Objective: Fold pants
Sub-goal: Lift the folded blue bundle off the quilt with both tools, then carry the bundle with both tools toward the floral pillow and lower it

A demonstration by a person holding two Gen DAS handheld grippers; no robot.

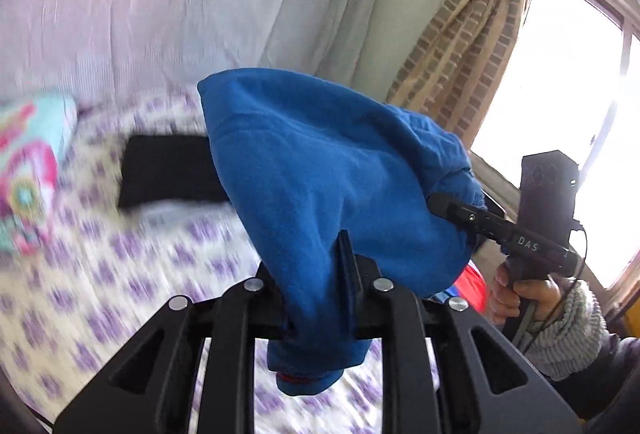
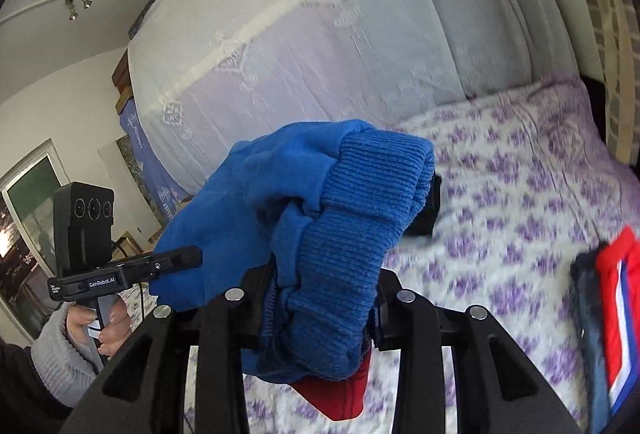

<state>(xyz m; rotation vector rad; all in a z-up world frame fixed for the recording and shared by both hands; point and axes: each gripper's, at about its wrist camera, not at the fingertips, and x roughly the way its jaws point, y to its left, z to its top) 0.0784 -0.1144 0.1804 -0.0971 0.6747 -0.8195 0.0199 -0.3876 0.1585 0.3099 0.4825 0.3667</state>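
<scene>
Blue fleece pants (image 1: 320, 162) with ribbed waistband (image 2: 360, 202), bunched, lifted above the bed, center of both frames, hanging from the grippers

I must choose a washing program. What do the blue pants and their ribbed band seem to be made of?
The blue pants, gripped by both grippers, look like soft matte fleece or sweatshirt knit: fuzzy surface, rounded folds. The ribbed band looks like stretchy rib knit, with clear parallel ridges. The fibre itself I cannot tell.
</scene>
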